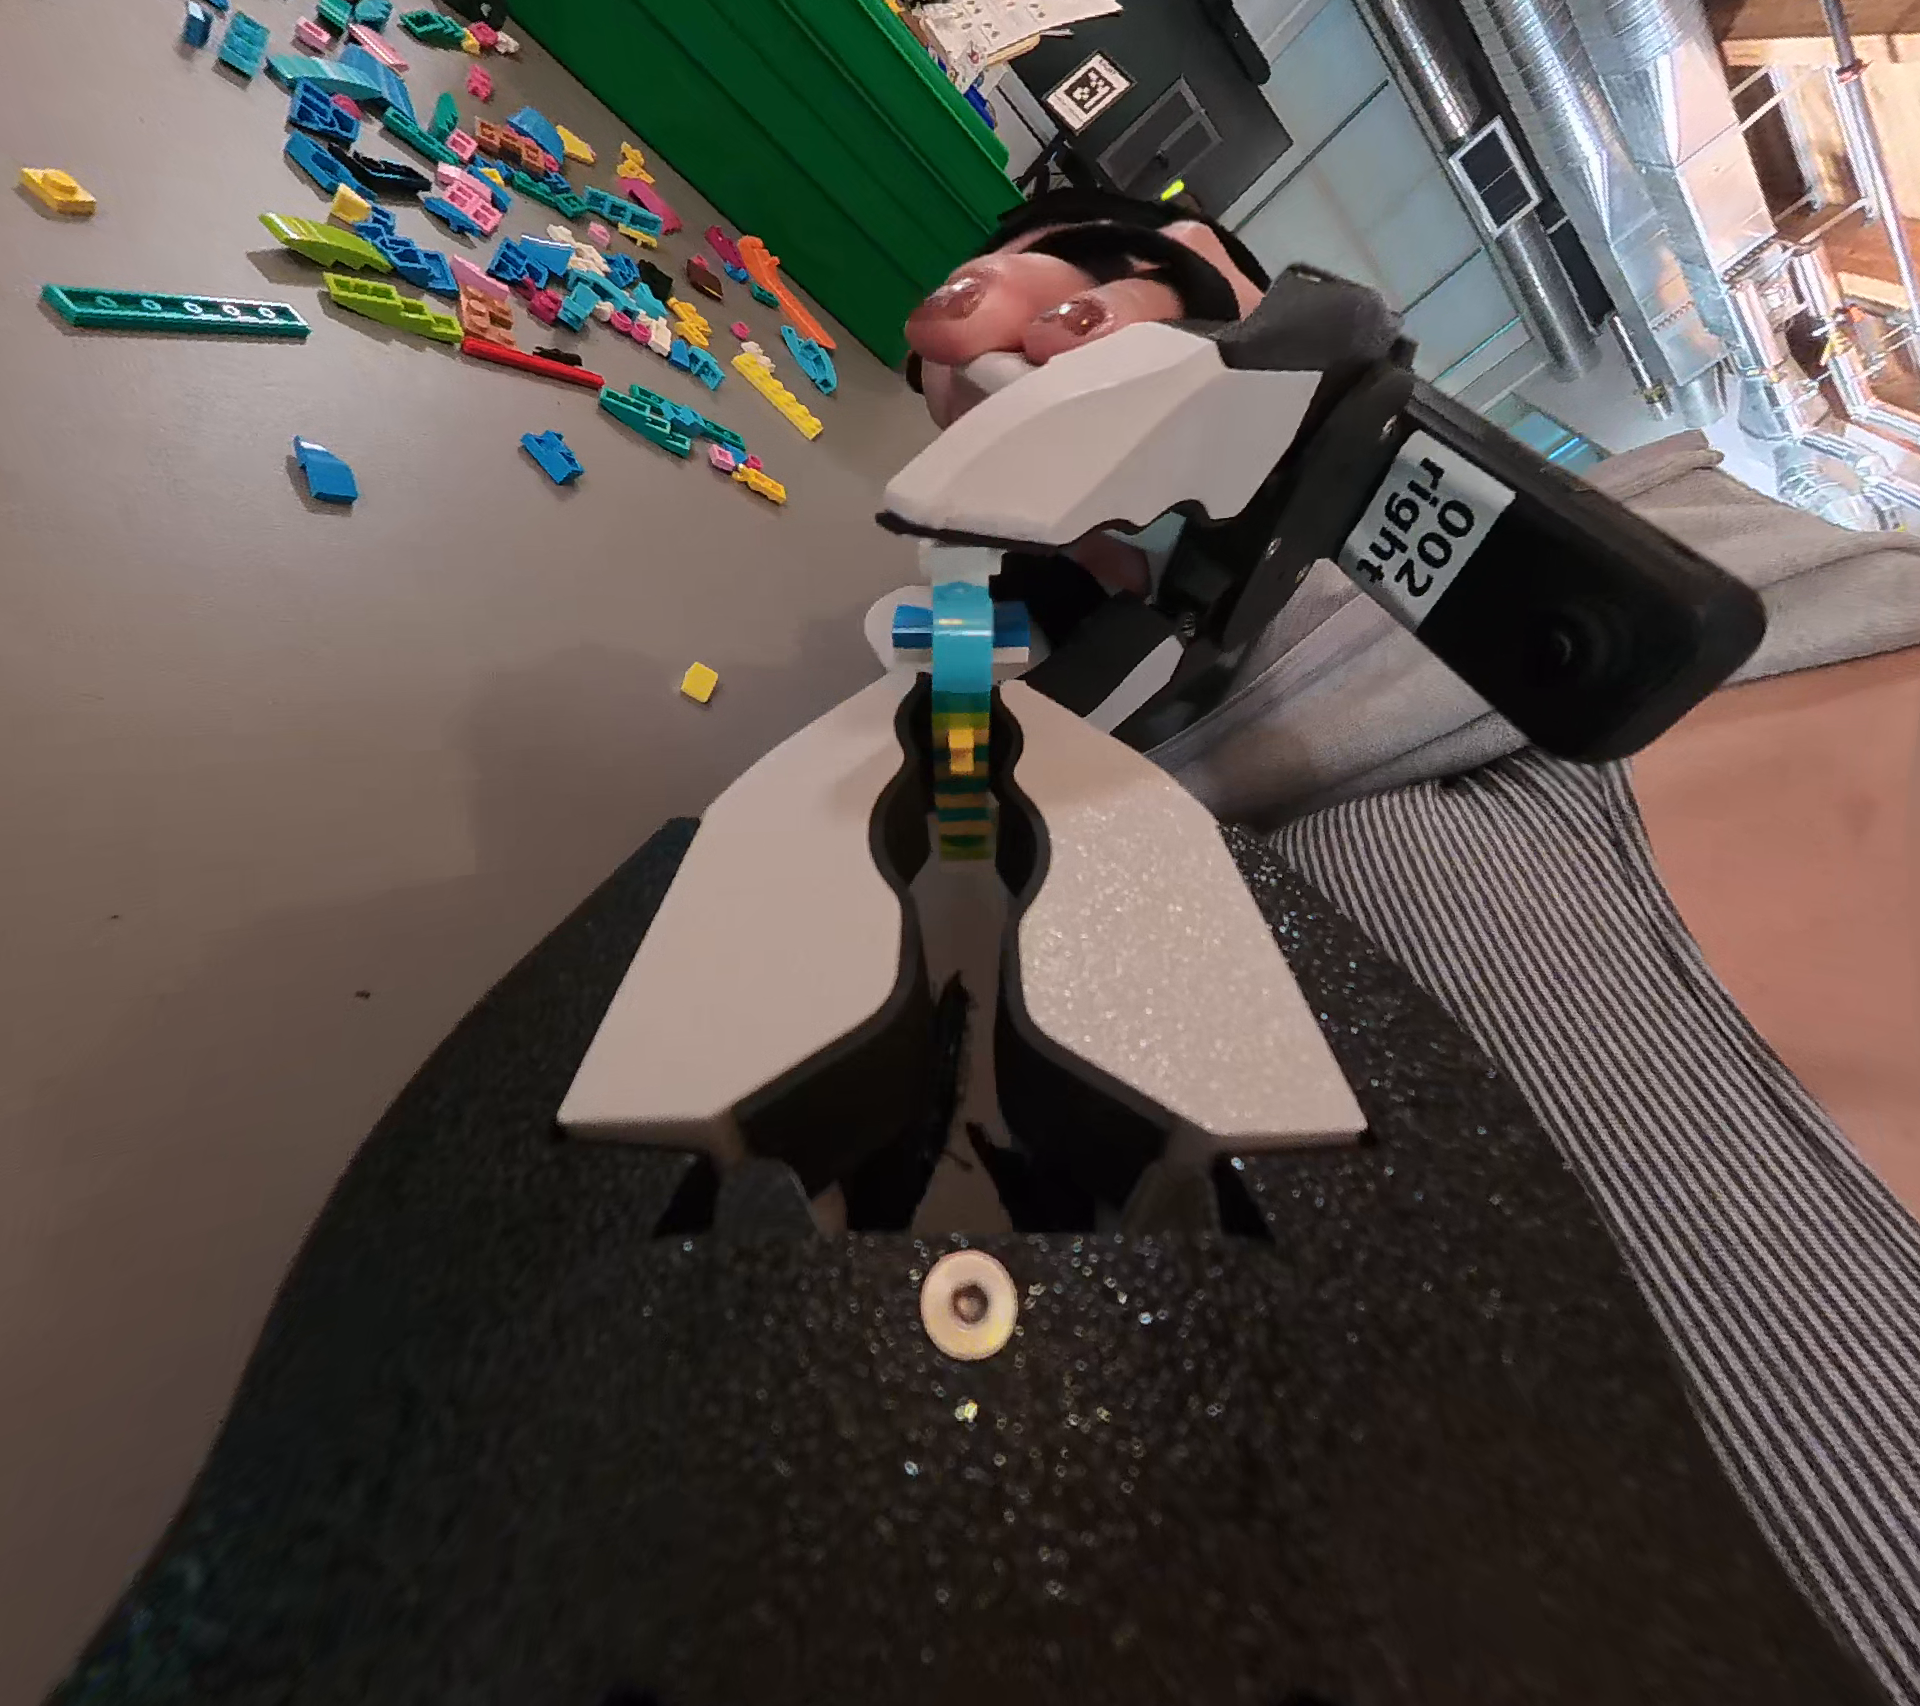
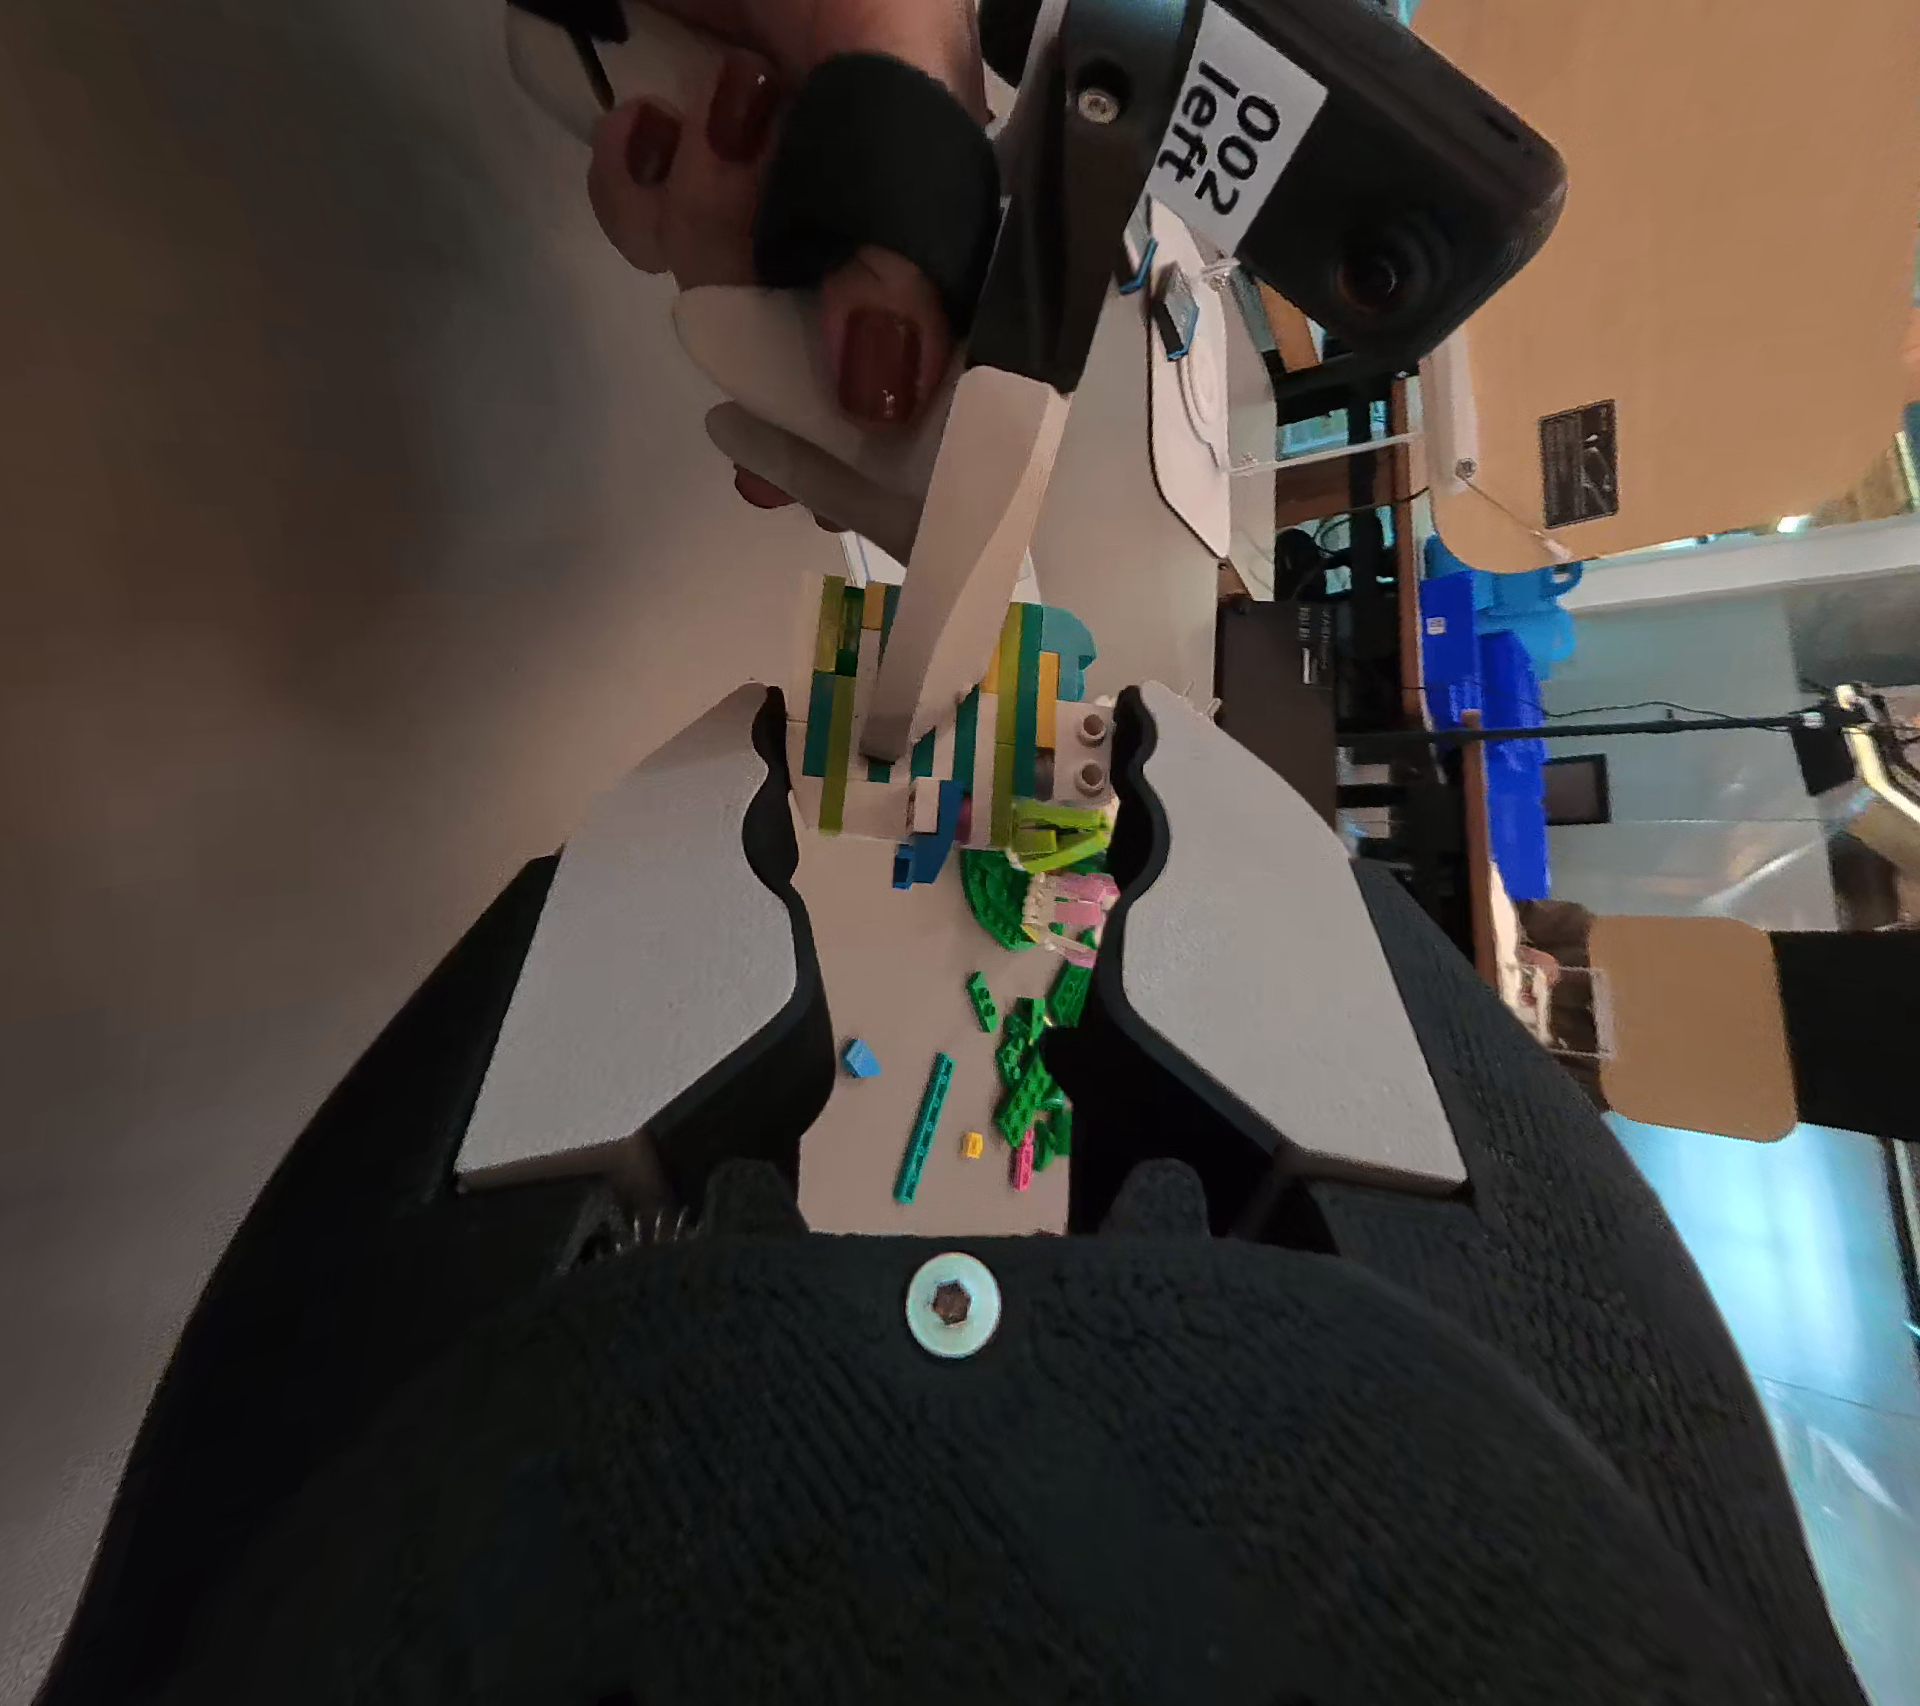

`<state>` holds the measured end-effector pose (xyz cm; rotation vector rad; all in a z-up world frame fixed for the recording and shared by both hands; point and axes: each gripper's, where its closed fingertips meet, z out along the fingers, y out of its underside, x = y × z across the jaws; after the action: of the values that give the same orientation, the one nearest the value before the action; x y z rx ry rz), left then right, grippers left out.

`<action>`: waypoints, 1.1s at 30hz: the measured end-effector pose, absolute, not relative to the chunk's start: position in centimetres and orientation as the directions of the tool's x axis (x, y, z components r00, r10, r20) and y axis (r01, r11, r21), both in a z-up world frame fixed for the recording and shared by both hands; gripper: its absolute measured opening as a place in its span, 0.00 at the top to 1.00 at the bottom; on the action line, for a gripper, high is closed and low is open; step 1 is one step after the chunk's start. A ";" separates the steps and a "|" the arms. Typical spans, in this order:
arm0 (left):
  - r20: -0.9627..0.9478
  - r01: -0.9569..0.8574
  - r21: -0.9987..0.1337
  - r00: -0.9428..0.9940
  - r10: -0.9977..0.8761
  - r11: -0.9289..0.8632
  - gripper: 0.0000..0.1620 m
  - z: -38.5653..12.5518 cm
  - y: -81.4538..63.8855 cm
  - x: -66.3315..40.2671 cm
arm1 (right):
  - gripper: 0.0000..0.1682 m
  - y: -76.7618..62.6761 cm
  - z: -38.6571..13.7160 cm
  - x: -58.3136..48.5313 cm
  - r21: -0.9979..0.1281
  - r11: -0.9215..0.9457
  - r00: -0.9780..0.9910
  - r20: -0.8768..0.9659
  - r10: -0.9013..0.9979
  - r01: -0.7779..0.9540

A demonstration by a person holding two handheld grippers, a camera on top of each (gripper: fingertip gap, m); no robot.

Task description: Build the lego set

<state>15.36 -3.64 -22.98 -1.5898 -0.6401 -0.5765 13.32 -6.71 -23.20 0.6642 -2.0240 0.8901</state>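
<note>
We see the left gripper clamped edge-on around the half-built lego model, held up above the grey table. The right gripper stands wide, its fingers on either side of the model without pinching it. Loose bricks lie scattered over the table beside a green bin. Behind it we make out silver ducts and glass partitions.

The left tool is closed tight on the lego build, fingertips pinching its striped edge. The right tool is spread wide around that build, the left tool's fingers crossing between its tips.
</note>
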 end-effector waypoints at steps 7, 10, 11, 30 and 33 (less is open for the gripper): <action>0.689 0.692 -0.718 0.722 0.068 -0.076 0.95 -23.0 -3.5 15.4 | 0.65 -6.6 -23.2 13.4 -0.386 0.605 -0.558 0.821 -0.118 -0.696; 0.680 0.682 -0.728 0.731 0.061 -0.064 0.95 -22.7 -3.3 15.3 | 0.64 -6.4 -22.9 13.5 -0.452 0.590 -0.612 0.785 -0.092 -0.669; 0.651 0.658 -0.749 0.752 0.099 -0.076 0.95 -23.0 -3.3 14.9 | 0.64 -6.1 -22.9 13.7 -0.473 0.588 -0.634 0.768 -0.090 -0.657; 0.094 0.187 -0.946 0.940 0.327 -0.265 0.95 -26.1 -4.2 12.2 | 0.89 3.1 -31.4 12.6 -0.554 0.827 -0.991 0.133 -0.020 -0.092; 0.077 0.171 -0.940 0.949 0.307 -0.296 0.95 -26.3 -3.9 12.6 | 0.90 2.5 -31.7 12.7 -0.527 0.844 -0.994 0.091 -0.057 -0.097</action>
<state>12.64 -3.95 -26.34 -1.8810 -0.3487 0.1377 12.75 2.47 -31.74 0.1235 -2.9474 0.8485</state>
